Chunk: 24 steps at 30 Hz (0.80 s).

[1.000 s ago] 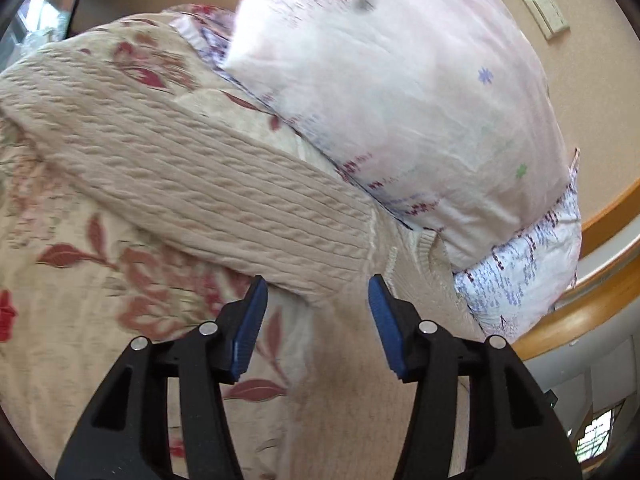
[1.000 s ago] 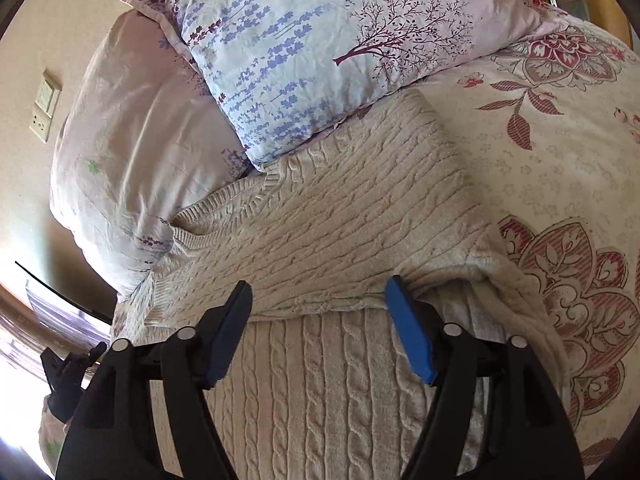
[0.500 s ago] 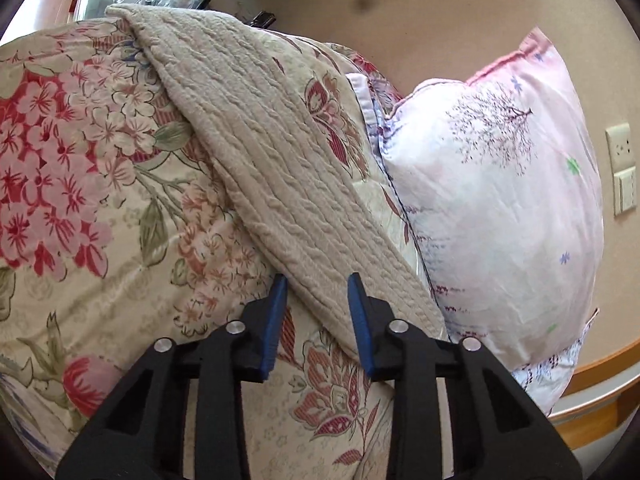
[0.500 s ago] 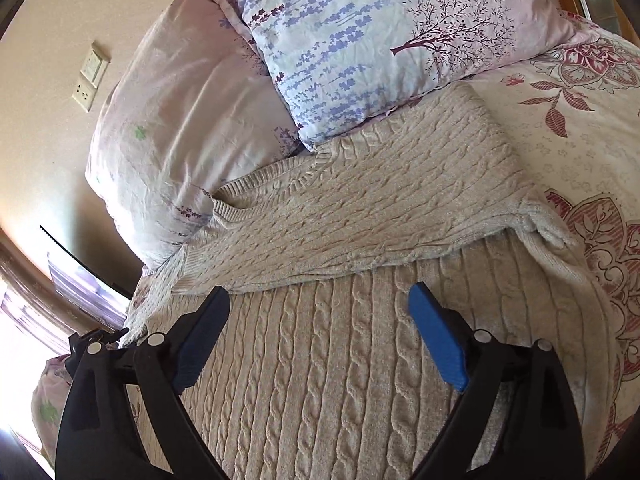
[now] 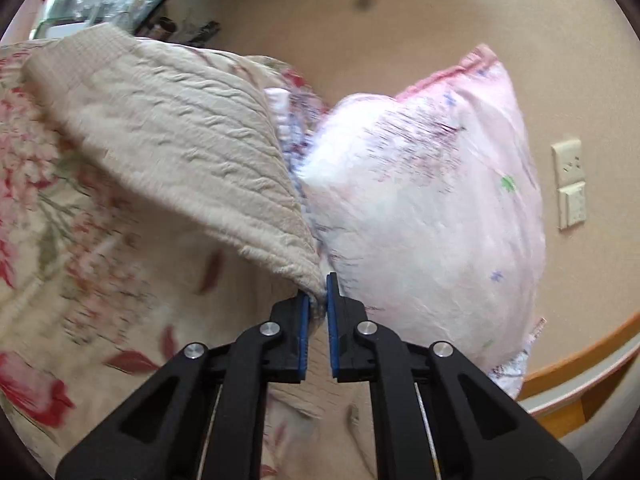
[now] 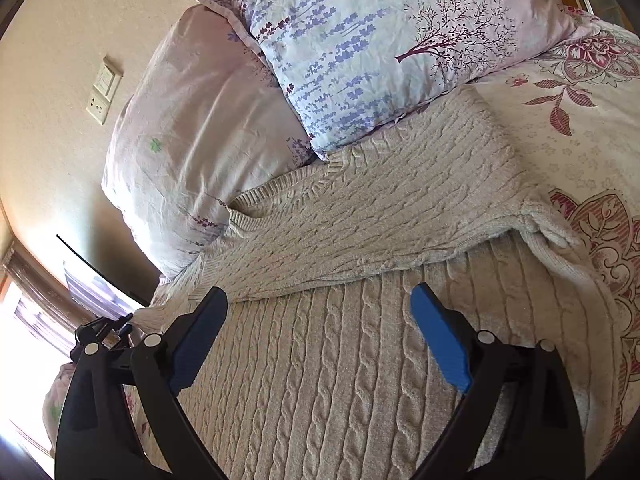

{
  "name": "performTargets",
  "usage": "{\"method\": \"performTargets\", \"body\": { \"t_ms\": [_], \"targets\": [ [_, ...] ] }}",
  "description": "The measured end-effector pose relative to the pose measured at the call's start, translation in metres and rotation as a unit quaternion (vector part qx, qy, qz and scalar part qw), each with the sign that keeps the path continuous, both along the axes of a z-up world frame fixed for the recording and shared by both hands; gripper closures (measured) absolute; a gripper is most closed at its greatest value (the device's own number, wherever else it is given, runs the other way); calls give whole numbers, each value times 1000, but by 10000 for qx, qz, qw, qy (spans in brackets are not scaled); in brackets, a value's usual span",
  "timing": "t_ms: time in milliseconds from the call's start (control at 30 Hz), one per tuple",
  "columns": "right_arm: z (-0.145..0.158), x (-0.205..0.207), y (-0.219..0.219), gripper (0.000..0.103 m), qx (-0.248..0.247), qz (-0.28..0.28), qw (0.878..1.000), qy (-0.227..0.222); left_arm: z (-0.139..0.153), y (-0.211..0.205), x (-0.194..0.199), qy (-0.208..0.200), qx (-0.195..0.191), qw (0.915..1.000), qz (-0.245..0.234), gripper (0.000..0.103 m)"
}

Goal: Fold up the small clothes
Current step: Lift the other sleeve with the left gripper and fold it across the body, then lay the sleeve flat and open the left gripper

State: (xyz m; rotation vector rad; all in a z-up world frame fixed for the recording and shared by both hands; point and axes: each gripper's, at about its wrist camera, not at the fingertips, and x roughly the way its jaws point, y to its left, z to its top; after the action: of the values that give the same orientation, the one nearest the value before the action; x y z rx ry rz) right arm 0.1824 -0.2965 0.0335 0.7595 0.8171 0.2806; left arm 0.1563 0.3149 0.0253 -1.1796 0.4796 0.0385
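Observation:
A beige cable-knit sweater [image 6: 340, 352] lies on the floral bedspread, with one sleeve [image 6: 392, 208] folded across its chest. My right gripper [image 6: 320, 300] is open and empty, hovering over the sweater's body just below the folded sleeve. In the left wrist view my left gripper [image 5: 318, 300] is shut on the edge of the sweater's other sleeve [image 5: 180, 148] and holds it lifted above the bedspread. The left gripper also shows at the lower left of the right wrist view [image 6: 104, 332].
Two pillows lean at the head of the bed: a pink one [image 5: 432, 216] [image 6: 192, 152] and a lavender-print one [image 6: 380, 40]. The floral bedspread [image 5: 80, 280] [image 6: 580, 128] surrounds the sweater. A wall with sockets [image 5: 570, 184] stands behind, with a wooden rail [image 5: 580, 356] at the right.
My left gripper has closed on the sleeve's edge and raised it, so the sleeve now hangs from it. My right gripper has drawn back a little over the sweater and stays open.

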Motion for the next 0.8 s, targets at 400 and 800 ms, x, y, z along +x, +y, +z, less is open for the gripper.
{"method": "performTargets", "body": {
  "t_ms": [400,800],
  "targets": [
    [-1,-4,-5,8,249,-57,9996,-155,0,-206,61,-509,129,9712,-2324,95],
    [-1,-7,-8,8,401,-97,9988,-250,-38,-173,51,248,-435,9878,-1478,63]
  ]
}}
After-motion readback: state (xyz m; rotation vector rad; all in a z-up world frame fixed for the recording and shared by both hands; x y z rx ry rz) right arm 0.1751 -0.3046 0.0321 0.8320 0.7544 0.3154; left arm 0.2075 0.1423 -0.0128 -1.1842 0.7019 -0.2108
